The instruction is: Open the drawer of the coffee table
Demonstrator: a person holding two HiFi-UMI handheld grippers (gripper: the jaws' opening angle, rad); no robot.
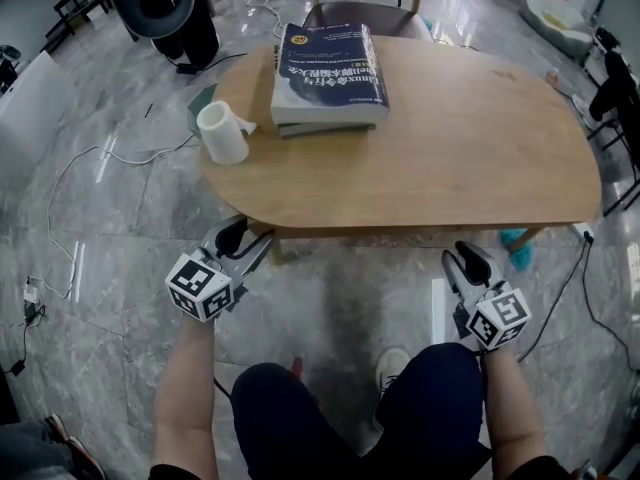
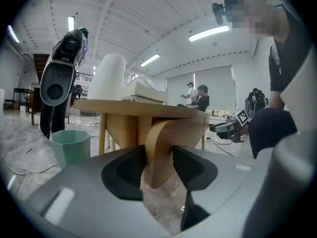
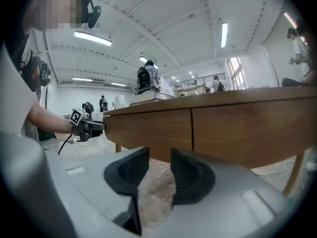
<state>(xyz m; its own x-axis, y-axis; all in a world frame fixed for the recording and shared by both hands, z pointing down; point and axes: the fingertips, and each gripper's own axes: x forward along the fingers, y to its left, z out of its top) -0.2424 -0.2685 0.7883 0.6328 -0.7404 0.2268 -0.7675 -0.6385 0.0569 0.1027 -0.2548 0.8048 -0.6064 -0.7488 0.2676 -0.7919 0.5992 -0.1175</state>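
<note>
Far out at your 11 o'clock a black speaker [image 1: 160, 3] stands on the marble floor [image 1: 100, 268], and a pale green bin [image 2: 69, 145] sits on the floor by the left end of the table. The oval coffee table [image 1: 470, 148] fills the ground ahead of you from 11 to 2 o'clock. A white roll [image 1: 222, 132] stands upright near its left edge at 10 o'clock. Just right of it, at 12 o'clock, a stack of books [image 1: 328, 76] lies flat with a blue cover on top. Your left gripper [image 1: 248, 240] is low at 7 o'clock, its tips close under the near edge of the table's left end. Its jaws stand a moderate gap apart and hold nothing; the curved wooden table leg [image 2: 166, 143] shows in the gap just beyond them, and whether the pads touch it cannot be told. Between your two grippers, at 6 o'clock, are your knees in dark trousers [image 1: 300, 408] and one white shoe [image 1: 393, 366]. The drawer [image 3: 148, 129] sits under the table top on the side facing you. Its wooden front lies flush and closed, parted by a thin vertical seam from a second panel [image 3: 252, 128] on its right. Your right gripper [image 1: 462, 264] is at 5 o'clock, near the table's edge but apart from it. Its jaws are slightly open, with only floor between them and nothing gripped.
</note>
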